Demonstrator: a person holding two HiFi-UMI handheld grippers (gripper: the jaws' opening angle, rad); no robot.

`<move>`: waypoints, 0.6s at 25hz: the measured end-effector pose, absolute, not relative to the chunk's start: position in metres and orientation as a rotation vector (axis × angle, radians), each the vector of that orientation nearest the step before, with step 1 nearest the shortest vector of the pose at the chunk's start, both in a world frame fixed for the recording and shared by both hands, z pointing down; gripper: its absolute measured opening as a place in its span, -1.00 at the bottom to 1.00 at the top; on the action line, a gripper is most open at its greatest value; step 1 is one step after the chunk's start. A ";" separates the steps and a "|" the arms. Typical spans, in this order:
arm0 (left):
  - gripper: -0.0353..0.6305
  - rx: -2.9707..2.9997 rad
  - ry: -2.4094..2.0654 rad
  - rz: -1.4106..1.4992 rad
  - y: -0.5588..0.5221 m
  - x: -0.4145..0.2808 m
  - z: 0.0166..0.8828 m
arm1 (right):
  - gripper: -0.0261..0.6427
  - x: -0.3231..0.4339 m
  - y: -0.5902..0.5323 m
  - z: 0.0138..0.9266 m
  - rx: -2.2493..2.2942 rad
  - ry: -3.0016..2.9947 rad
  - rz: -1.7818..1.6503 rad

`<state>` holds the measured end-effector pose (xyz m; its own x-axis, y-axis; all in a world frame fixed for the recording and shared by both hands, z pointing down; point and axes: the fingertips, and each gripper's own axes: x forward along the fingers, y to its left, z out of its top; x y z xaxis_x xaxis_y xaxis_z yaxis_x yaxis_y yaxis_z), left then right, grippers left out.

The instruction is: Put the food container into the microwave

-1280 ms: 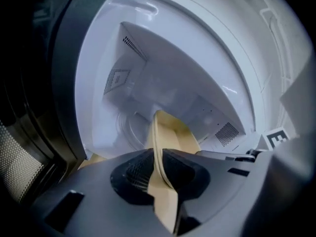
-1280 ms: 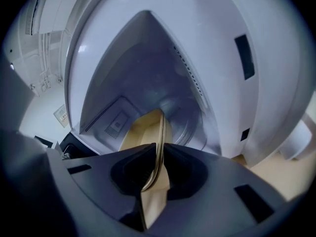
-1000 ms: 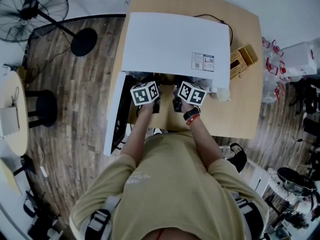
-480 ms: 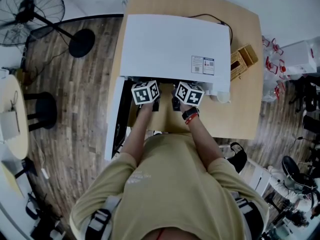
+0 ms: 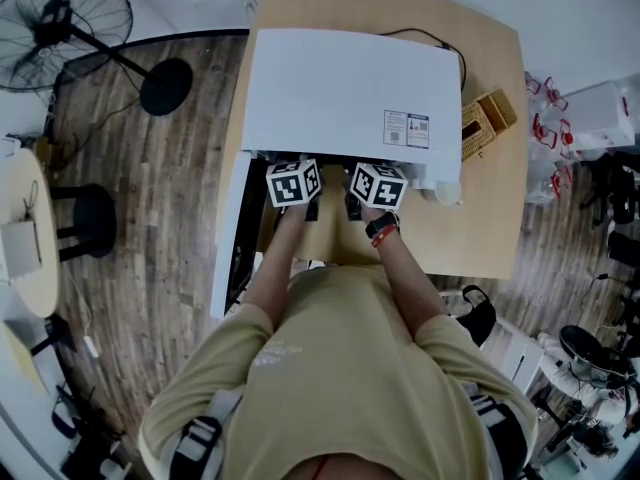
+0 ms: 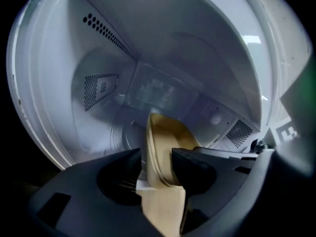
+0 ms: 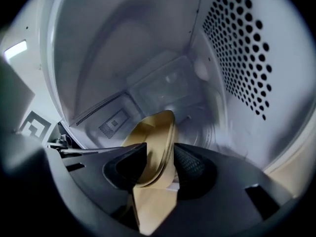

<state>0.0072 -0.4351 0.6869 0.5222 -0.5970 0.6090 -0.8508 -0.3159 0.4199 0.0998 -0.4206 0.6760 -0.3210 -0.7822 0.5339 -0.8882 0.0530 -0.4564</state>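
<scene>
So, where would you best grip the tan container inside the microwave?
Probably by the thin rim at its left and right ends, reaching in through the microwave's open front: the container's lip flares out, narrow enough for jaws to straddle.

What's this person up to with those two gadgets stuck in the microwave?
A person is putting a tan food container into the open microwave. The left gripper and right gripper both reach into the cavity, each with the container's rim between its jaws. Both sets of jaws have just been opening, so the container looks to be getting released inside.
</scene>
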 end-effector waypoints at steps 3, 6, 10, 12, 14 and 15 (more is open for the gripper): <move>-0.32 2.044 -1.188 0.460 -0.432 0.004 0.684 | -0.37 0.101 -0.417 0.673 1.743 -2.170 1.094; -0.32 2.057 -1.207 0.468 -0.426 0.001 0.679 | -0.33 0.103 -0.410 0.668 1.738 -2.184 1.076; -0.32 2.086 -1.223 0.476 -0.415 -0.002 0.670 | -0.32 0.104 -0.397 0.660 1.748 -2.196 1.038; -0.32 2.095 -1.235 0.479 -0.409 -0.004 0.665 | -0.32 0.104 -0.390 0.656 1.753 -2.202 1.022; -0.32 2.104 -1.244 0.470 -0.401 -0.005 0.661 | -0.32 0.105 -0.382 0.652 1.756 -2.206 1.012; -0.32 2.109 -1.250 0.463 -0.397 -0.006 0.658 | -0.33 0.105 -0.377 0.650 1.757 -2.208 1.008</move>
<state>-0.0059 -0.3968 0.6579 0.4867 -0.6495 0.5842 -0.8734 -0.3469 0.3420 0.1051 -0.3771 0.6503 -0.3050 -0.8110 0.4992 -0.9085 0.0905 -0.4080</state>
